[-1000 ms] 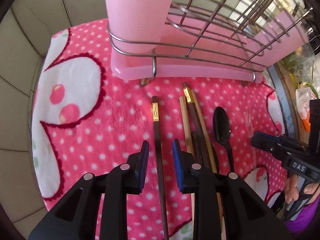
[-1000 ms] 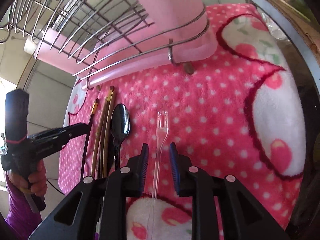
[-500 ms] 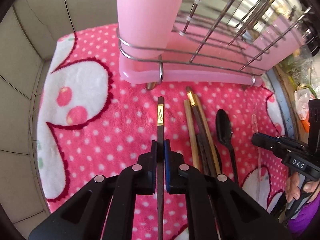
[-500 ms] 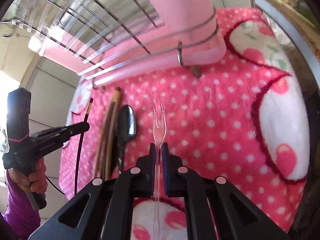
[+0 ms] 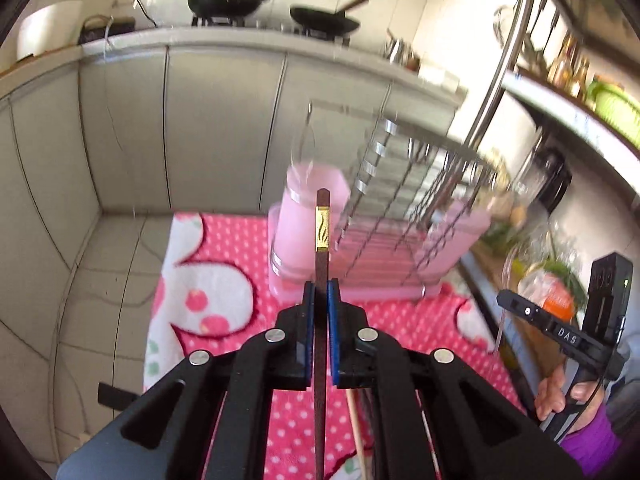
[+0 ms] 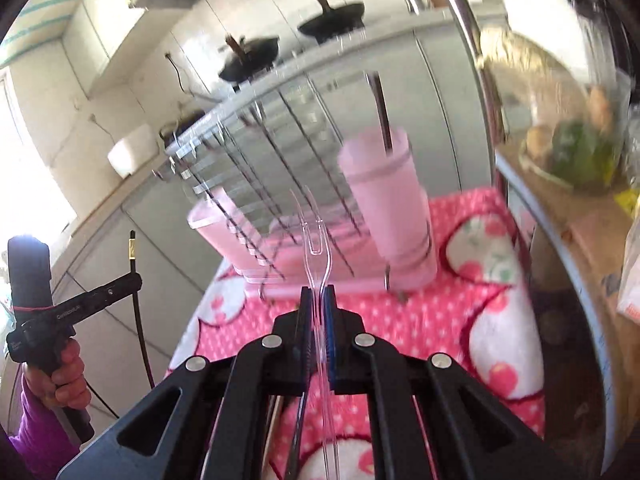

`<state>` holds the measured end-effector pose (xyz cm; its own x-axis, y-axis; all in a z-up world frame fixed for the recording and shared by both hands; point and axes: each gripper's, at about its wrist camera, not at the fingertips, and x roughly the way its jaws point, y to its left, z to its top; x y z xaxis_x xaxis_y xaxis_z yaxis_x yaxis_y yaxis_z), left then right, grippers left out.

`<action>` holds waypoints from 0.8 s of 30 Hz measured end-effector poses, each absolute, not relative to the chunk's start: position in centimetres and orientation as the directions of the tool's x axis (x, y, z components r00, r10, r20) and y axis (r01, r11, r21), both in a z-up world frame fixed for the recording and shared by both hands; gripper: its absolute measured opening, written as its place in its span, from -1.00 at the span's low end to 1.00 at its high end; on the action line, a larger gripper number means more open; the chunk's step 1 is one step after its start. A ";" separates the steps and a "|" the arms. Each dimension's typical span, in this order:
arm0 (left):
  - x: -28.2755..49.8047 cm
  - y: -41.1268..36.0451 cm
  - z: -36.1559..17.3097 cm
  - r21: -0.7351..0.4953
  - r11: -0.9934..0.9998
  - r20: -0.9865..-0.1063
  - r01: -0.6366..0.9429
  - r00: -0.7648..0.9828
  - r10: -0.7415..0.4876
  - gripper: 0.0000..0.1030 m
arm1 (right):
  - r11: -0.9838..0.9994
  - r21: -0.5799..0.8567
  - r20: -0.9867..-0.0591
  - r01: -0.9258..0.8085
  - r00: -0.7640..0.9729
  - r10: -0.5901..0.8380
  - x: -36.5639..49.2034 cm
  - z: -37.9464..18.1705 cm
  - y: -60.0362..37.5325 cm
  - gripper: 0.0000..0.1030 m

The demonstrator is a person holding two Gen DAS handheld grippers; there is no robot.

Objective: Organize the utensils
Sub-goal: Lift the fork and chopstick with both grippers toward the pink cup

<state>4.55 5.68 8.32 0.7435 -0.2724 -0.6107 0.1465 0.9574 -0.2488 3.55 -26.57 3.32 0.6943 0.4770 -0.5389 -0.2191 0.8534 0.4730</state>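
Rack point(image 5: 400, 216) of wire with pink cups stands on my polka-dot towel point(image 5: 224, 240); I see left tongs point(image 5: 320, 292) clamped on a dark chopstick point(image 5: 322, 224), right tongs point(image 6: 318, 300) on a clear fork point(image 6: 316, 240), both raised before it.

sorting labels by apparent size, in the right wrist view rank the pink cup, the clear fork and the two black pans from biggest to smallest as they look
1. pink cup, the largest.
2. clear fork, long but thin, and nearest the camera, so it looks bigger than it is.
3. The two black pans look alike, far off and blurred; I would not rank them.
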 end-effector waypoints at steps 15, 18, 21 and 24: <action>8.8 5.2 19.7 -0.301 0.947 -0.206 0.116 0.961 -0.183 -0.90 | 0.865 0.433 -0.214 -0.253 0.904 0.371 8.1 15.6 -29.8 -0.89; 10.5 5.3 20.2 -0.307 0.946 -0.159 0.105 0.974 -0.159 -0.90 | 0.882 0.404 -0.172 -0.245 0.926 0.336 9.7 16.6 -30.0 -0.89; 12.0 5.4 20.2 -0.316 0.944 -0.116 0.091 0.984 -0.133 -0.90 | 0.888 0.395 -0.142 -0.237 0.939 0.314 11.3 16.9 -30.4 -0.89; 13.2 5.3 19.8 -0.295 0.954 -0.071 0.059 0.994 -0.083 -0.90 | 0.889 0.395 -0.125 -0.230 0.946 0.300 13.0 16.6 -30.7 -0.89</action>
